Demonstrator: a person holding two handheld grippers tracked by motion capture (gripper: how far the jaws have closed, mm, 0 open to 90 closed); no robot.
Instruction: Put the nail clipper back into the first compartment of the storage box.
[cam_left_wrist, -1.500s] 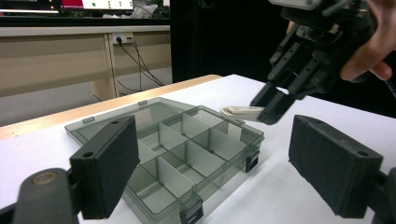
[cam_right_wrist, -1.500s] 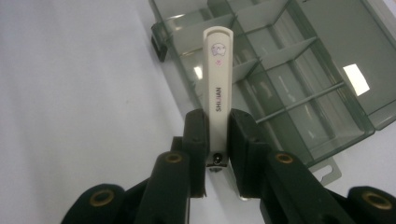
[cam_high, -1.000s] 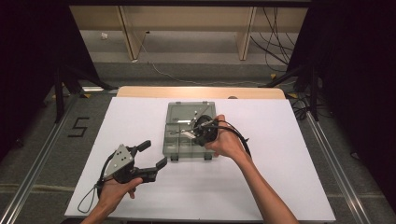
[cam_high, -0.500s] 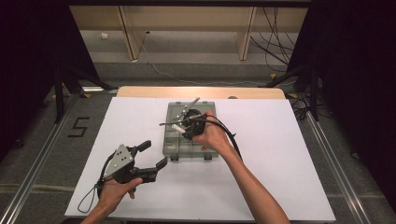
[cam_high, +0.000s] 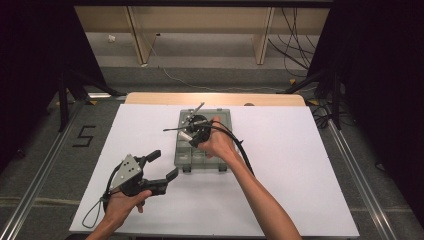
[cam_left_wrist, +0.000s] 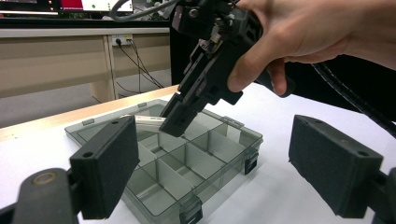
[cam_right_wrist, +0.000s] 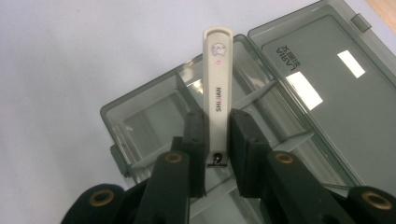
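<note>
Right gripper (cam_right_wrist: 217, 140) fingers clamped on white nail clipper (cam_right_wrist: 217, 88), hovering over open organizer box (cam_high: 202, 150). Left gripper (cam_high: 162, 165) fingers spread wide, empty, just beside box on desk (cam_high: 300, 165).

I'm working in what looks like a lab: a white-topped table (cam_high: 300, 165) ringed by black curtains (cam_high: 380, 75), loose black cables (cam_high: 295, 30) on grey carpet, pale wooden desks (cam_left_wrist: 51, 60) carrying monitors (cam_left_wrist: 28, 2) behind.
</note>
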